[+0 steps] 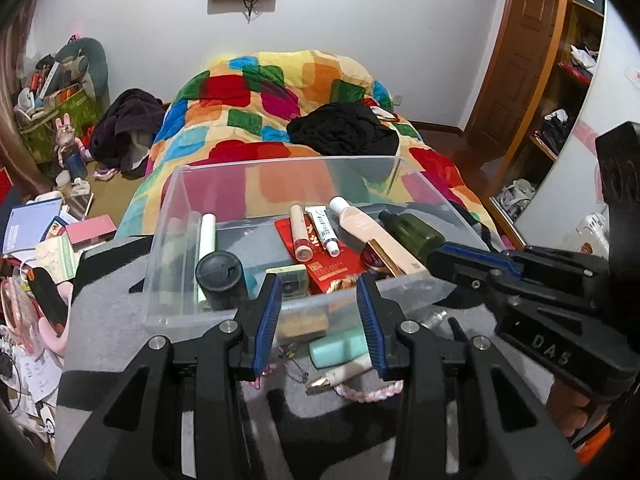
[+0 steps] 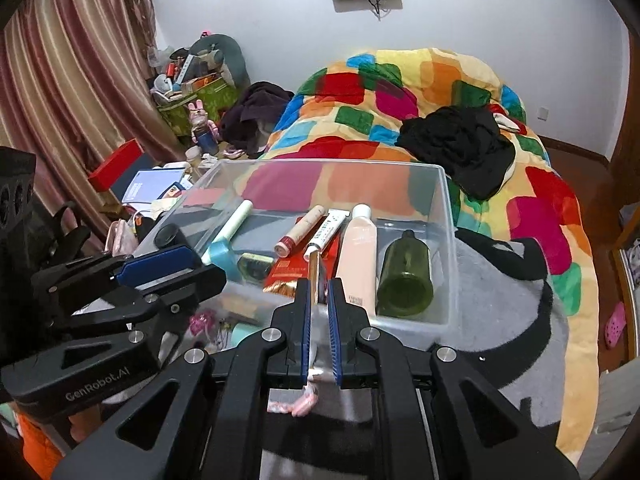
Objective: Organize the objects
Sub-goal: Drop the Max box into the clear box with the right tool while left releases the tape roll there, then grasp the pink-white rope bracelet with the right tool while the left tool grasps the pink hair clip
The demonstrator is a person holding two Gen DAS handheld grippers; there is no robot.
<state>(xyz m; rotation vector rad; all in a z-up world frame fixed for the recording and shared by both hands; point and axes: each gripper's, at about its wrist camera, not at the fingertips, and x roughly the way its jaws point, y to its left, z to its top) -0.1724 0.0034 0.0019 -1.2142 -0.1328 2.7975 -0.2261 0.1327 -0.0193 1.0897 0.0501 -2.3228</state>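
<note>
While right gripper (image 2: 319, 300) clamps gold-edged compact (image 2: 315, 276), left gripper (image 1: 320, 320) gapes, clear bin (image 2: 448, 240)

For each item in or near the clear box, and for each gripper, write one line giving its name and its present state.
Clear box: open, no lid on it.
Green bottle: lying in the box, capped.
Peach tube: lying flat in the box.
Gold stick: gripped over the box.
Mint tube: lying outside the box.
Left gripper: open, holding nothing.
Right gripper: shut on the gold stick.
</note>
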